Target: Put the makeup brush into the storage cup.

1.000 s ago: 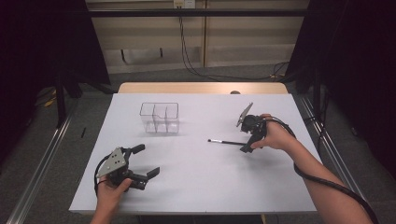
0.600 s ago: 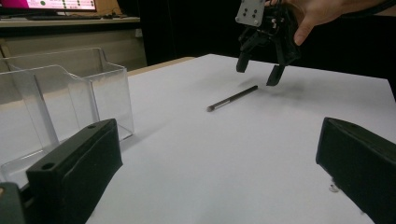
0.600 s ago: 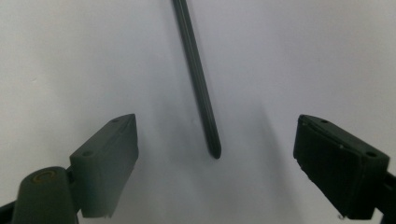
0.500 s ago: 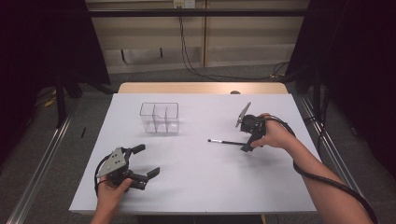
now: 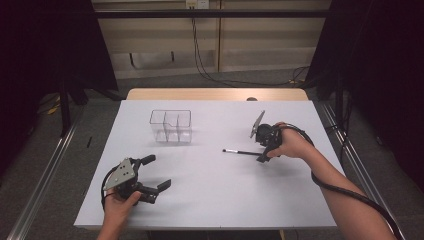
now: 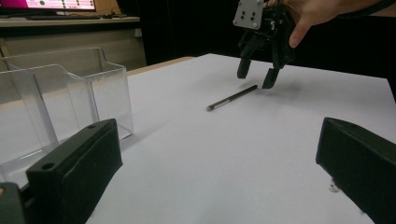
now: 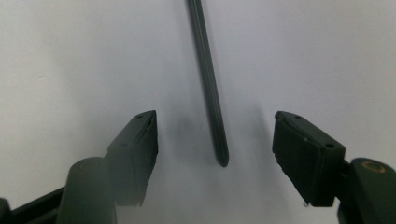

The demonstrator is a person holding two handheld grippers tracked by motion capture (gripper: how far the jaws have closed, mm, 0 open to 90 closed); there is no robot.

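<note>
Over at about 8 o'clock on the white table, the left gripper rests in the person's hand with its jaws spread wide and nothing in them. It sits well apart from everything else. If it swung toward 12 o'clock, it could bump the clear box and slide it.

That clear box stands near 11 o'clock from the table's middle. It has little walls inside. It looks light, so a knock would likely push it.

Next comes the thin black pen, lying flat on the table a bit toward 3 o'clock from the middle. Its pale tip points toward 9 o'clock.

At 3 o'clock is the right gripper, pointing down over the pen's dark end. In the right gripper view the pen lies between the two jaws, and they have just been closing in on it. They are not touching it yet, so nothing is held.

Here is what I think could go wrong. The pen is round and skinny, so it may roll away when one jaw reaches it first. The jaws sit right at the very end, so they might pinch only the tip and the pen could slip out or tip down when lifted. The jaws could also scrape the table.
</note>
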